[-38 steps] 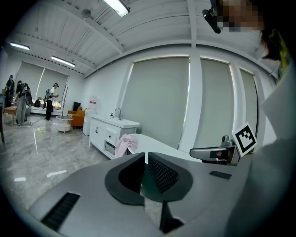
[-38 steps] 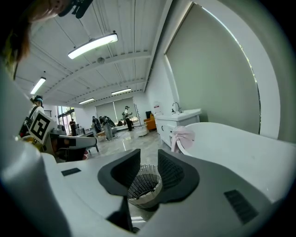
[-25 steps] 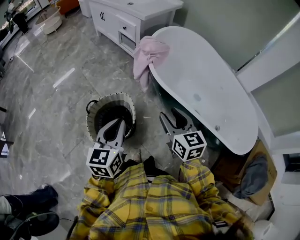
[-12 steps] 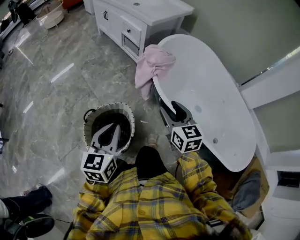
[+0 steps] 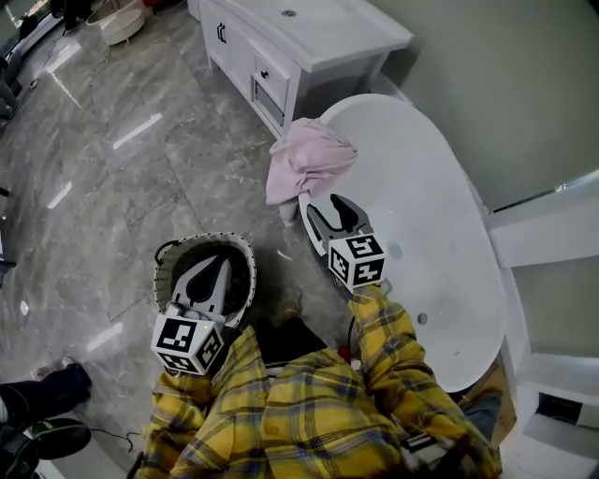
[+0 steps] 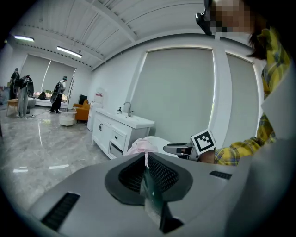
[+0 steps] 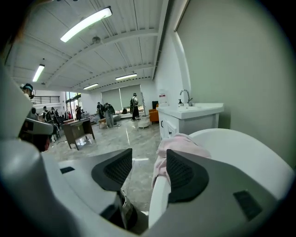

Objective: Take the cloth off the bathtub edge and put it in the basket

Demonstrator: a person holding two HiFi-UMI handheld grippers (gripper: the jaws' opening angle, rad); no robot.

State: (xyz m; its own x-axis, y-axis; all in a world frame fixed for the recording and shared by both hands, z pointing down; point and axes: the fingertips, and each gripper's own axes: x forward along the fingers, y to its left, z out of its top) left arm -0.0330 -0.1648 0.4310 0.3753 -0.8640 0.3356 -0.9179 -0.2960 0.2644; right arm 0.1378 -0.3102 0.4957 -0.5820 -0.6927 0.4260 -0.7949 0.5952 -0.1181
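A pink cloth (image 5: 309,161) hangs over the near end of the white bathtub (image 5: 426,234), part of it drooping down the outside. My right gripper (image 5: 324,204) is just short of the cloth, above the tub's rim. Its jaws are opening, with nothing between them. In the right gripper view the cloth (image 7: 178,146) lies straight ahead of that gripper (image 7: 145,164), on the tub edge (image 7: 159,203). My left gripper (image 5: 217,268) hovers shut and empty over the dark round basket (image 5: 167,271) on the floor. The left gripper view shows its jaws (image 6: 146,159) pressed together, with the cloth (image 6: 140,147) beyond.
A white vanity cabinet (image 5: 281,47) with a sink stands just past the tub's end. A person's dark shoes (image 5: 42,412) are on the grey marble floor at lower left. A pale round tub (image 5: 122,21) sits far off. People stand in the distance (image 6: 21,92).
My right gripper has moved forward along the tub to just short of the cloth, and its jaws stand wider. The left gripper has stayed shut over the basket.
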